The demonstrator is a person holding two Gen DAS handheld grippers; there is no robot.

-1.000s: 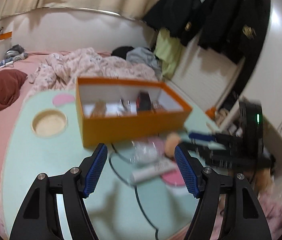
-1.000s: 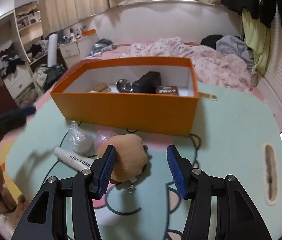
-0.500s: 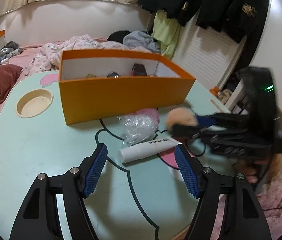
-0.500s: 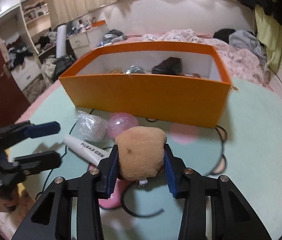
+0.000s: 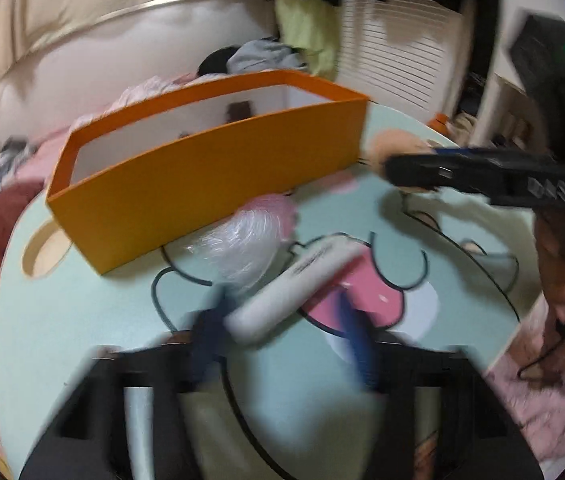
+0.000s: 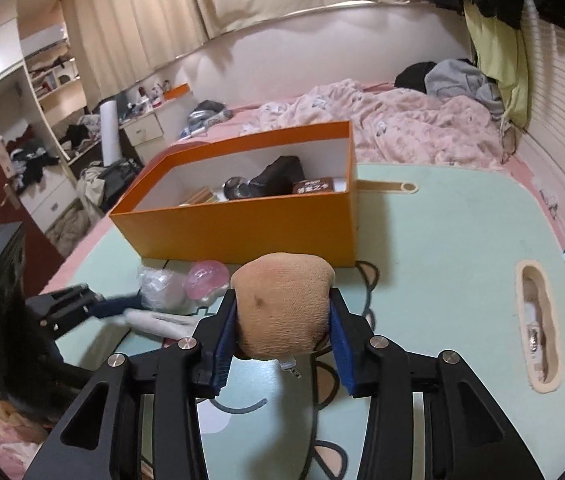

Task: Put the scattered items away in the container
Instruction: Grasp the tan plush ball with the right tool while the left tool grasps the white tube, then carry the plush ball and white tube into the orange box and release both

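Pinching a tan plush toy (image 6: 284, 308), the right tongs (image 6: 282, 340) face the orange box (image 6: 242, 228); the left tongs (image 5: 278, 336) are closing around a white tube (image 5: 294, 292). Whether their pads press it is blurred.

Left gripper (image 5: 282, 320): black frame, blue pads, pitched downward, heavily motion-blurred. Jaws closing, one each side of a white cylindrical tube (image 5: 294, 288); contact with the pads unclear in the blur.

Right gripper (image 6: 282, 328): black frame, blue pads, angled downward, pads pressed on both flanks of a tan plush pouch (image 6: 284, 308). In the left wrist view it enters from 3 o'clock, a hand (image 5: 562, 268) wrapped around its grip.
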